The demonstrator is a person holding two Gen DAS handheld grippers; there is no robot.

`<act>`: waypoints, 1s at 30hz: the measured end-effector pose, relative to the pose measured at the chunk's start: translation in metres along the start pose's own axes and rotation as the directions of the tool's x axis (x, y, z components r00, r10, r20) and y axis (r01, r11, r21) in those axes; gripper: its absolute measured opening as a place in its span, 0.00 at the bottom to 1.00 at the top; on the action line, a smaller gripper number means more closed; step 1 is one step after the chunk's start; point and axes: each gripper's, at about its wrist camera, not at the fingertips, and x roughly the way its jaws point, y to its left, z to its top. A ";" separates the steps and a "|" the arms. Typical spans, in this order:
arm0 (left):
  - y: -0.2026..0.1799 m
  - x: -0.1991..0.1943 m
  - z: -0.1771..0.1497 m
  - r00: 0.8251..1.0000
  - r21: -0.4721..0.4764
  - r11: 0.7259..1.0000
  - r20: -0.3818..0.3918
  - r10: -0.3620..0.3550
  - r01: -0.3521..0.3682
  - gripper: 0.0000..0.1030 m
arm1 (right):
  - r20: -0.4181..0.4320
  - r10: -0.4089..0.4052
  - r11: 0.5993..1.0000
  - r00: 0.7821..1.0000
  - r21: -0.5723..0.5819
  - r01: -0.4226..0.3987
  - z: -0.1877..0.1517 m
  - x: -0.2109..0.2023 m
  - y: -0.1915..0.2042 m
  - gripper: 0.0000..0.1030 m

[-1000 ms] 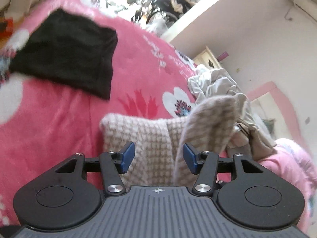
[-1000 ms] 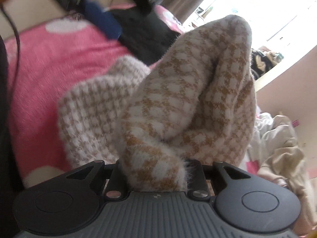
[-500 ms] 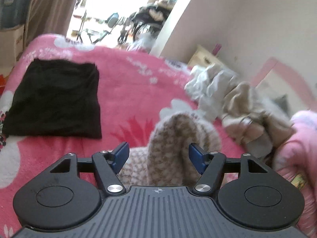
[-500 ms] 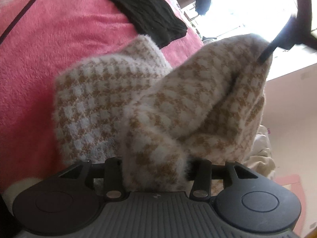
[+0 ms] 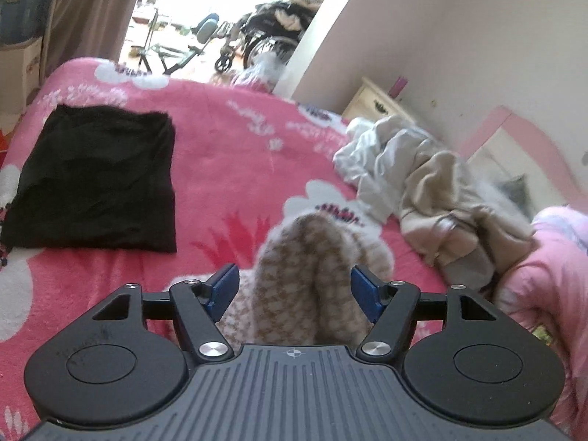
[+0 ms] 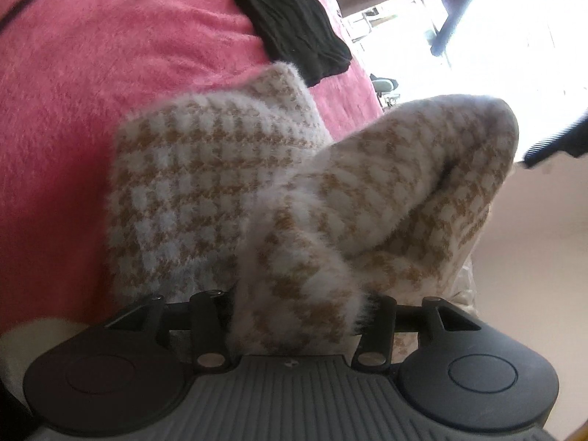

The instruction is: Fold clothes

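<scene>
Mid-fold: houndstooth knit sweater [image 6: 205, 183] lay on pink floral blanket [image 5: 239, 169], flap raised for folding.
L gripper [image 5: 297, 290]: jaws just widened, spread, pads clear of knit.
R gripper [image 6: 294, 316]: jaws just widened, fuzzy hem between; grip — can't tell.

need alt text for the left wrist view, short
The left gripper stands open around a bunched beige checked sweater on a pink flowered blanket. A folded black garment lies flat to the left, and a heap of unfolded pale clothes to the right.
</scene>
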 end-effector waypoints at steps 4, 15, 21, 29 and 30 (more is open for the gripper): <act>-0.017 0.017 0.009 0.995 0.086 0.993 -0.048 0.084 -0.080 0.68 | -0.010 -0.022 0.999 1.000 -0.028 0.021 0.002 -0.003 0.006 0.51; -0.015 0.066 0.016 0.962 0.180 0.961 -0.137 0.237 -0.211 0.65 | 0.042 0.008 0.998 0.999 -0.055 -0.005 -0.005 -0.021 0.006 0.62; 0.034 0.088 0.005 0.940 0.059 0.974 -0.254 0.228 -0.220 0.58 | 0.226 0.085 0.996 0.971 0.013 -0.090 -0.025 -0.063 -0.014 0.73; 0.032 0.096 -0.005 0.942 0.093 0.971 -0.239 0.235 -0.219 0.61 | 0.416 0.189 0.936 0.890 0.197 -0.291 -0.075 -0.108 -0.071 0.75; 0.031 0.095 -0.005 0.943 0.099 0.971 -0.235 0.236 -0.218 0.61 | 0.420 0.194 0.918 0.886 0.241 -0.315 -0.084 -0.110 -0.081 0.75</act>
